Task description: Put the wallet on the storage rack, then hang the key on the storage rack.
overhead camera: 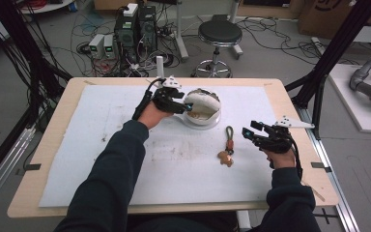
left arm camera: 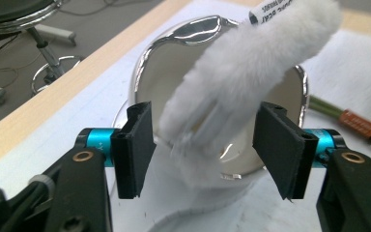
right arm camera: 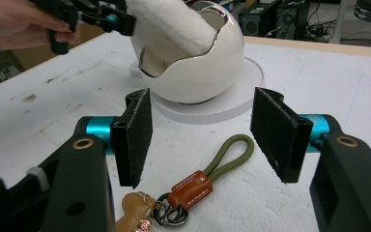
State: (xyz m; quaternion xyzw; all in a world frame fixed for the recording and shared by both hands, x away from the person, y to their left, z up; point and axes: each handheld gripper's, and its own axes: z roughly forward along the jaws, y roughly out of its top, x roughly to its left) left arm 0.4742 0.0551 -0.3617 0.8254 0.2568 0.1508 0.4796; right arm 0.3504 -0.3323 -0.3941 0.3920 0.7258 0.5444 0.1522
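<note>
While it leans in the egg-shaped bowl [left arm camera: 290, 92], white fluffy roll [left arm camera: 251, 72], left tool [left arm camera: 207, 145] wide around it, untouching, right tool [right arm camera: 207, 130] wide, empty.

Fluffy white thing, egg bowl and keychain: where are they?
Fluffy white thing [left arm camera: 241, 82], left gripper view, middle of the fur.
Egg bowl [right arm camera: 207, 67], right gripper view, shiny outer side.
Keychain [right arm camera: 189, 189], right gripper view, brown leather tab.

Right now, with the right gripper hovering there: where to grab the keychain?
Probably the olive cord loop: on the keychain it lies flat, clear of the egg-shaped dish. Bring the open right gripper down from above, pads either side of the loop. The rings and charm look fiddlier.
</note>
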